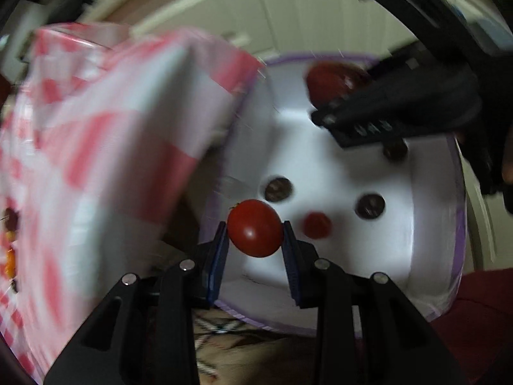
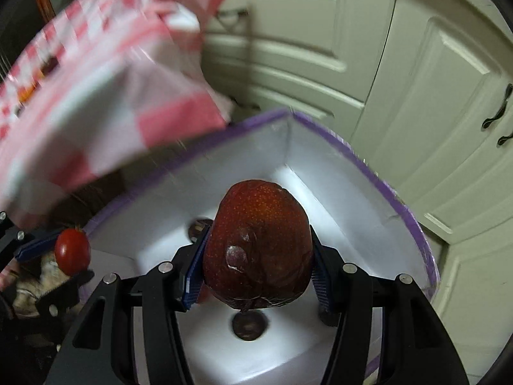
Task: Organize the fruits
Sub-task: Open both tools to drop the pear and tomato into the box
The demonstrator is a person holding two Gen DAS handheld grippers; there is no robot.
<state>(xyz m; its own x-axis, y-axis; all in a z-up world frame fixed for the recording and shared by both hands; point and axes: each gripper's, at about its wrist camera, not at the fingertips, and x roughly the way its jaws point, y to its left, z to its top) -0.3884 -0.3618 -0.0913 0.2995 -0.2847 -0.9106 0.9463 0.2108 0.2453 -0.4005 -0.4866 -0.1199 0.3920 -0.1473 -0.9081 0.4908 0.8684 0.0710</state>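
Both loads hanging over the white box (image 2: 323, 173) with the purple rim, so the coming move turns on straight down into it. Left gripper (image 1: 255, 235) closed on a cherry tomato (image 1: 255, 227), pinched at its two sides between the blue fingers (image 1: 219, 256), near the box's closer edge and above its floor. Right gripper (image 2: 256, 261) closed on a large dark red fruit (image 2: 258, 247), long axis pointing forward along the fingers (image 2: 194, 271), far end jutting well past the tips, deeper over the box than the tomato. Below, on the box floor: another small red fruit (image 1: 316, 225) and several round dark spots, whether holes or fruit impossible to tell. Red-checked bag (image 1: 105, 134) blurred, up and to the left of the box, apart from both loads. Probably a release next, the big fruit needing the gentler drop.
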